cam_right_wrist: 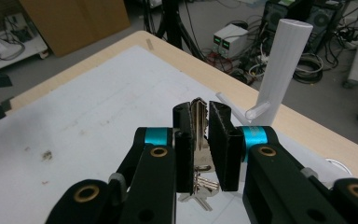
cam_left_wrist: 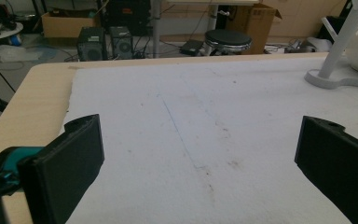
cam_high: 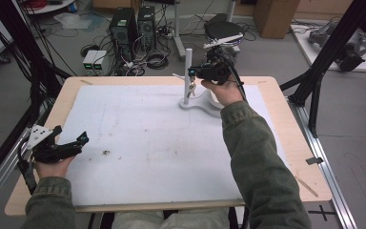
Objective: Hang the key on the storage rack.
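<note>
Right gripper view: right gripper clamps keys beside stand | left gripper jaws apart, empty.

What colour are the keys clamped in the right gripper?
Silver metal keys, clearest in the right gripper view.

**Colours on the Table**

The flat white foam mat, flecked with small brown stains, covers a pale wooden tabletop. The white plastic peg stand matches it. Silver metal keys sit between black jaws with 2 turquoise bands. Both sleeves are olive green.
</note>
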The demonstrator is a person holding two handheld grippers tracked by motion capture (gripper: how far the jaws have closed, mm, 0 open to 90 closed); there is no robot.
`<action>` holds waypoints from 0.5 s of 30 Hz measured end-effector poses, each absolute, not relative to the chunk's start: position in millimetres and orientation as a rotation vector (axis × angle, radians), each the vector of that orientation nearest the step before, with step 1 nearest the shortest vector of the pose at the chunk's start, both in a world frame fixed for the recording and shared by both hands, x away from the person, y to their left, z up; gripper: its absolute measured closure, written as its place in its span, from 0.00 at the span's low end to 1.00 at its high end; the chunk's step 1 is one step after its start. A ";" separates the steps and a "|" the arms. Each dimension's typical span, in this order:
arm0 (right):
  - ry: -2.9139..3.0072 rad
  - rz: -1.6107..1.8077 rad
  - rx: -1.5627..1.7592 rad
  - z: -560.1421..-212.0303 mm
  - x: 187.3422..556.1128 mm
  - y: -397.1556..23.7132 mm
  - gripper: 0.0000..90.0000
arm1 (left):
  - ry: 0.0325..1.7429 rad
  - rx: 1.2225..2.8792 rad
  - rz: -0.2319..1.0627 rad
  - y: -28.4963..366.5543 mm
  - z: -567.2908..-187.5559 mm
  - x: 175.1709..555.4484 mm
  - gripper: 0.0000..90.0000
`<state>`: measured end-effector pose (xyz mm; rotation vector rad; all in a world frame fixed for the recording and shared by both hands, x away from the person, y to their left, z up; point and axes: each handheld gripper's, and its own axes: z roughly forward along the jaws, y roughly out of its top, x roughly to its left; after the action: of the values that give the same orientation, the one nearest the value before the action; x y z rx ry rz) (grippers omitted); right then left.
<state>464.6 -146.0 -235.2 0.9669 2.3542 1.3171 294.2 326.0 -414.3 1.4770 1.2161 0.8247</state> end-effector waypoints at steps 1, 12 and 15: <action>2.354 1.317 0.967 -235.2 464.6 -146.0 0.89 | 1.216 1.477 0.825 326.0 -414.3 294.2 0.02; 2.343 1.326 0.976 -231.4 480.9 -140.3 0.89 | 1.217 1.472 0.823 326.3 -414.3 294.1 0.02; 2.336 1.315 0.979 -226.5 485.3 -139.6 0.89 | 1.217 1.474 0.822 326.3 -414.4 294.4 0.02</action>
<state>485.3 -139.6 -226.5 0.9789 2.3361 1.3151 294.4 326.3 -414.4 1.4739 1.2171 0.8220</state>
